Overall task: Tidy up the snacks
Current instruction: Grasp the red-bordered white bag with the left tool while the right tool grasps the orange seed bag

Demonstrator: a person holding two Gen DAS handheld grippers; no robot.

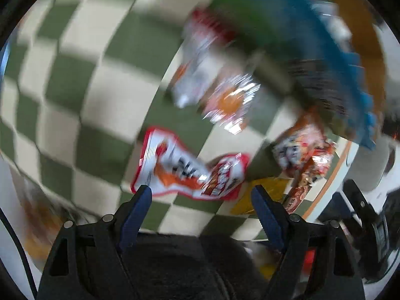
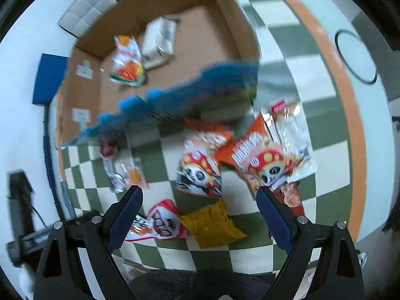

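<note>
My left claw (image 1: 201, 195) spread, empty, right claw (image 2: 200, 197) too; red-white snack packet (image 1: 190, 172) near yellow packet (image 1: 265, 195): light, crinkly, slippery; pinch its sealed edge.

Bright, even light; heavy motion blur, fisheye-warped edges w/ vignette.

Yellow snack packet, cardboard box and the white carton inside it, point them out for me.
yellow snack packet (image 2: 212, 223): right wrist view, middle of its face
cardboard box (image 2: 195, 37): right wrist view, bare floor
white carton (image 2: 160, 37): right wrist view, its top face
</note>
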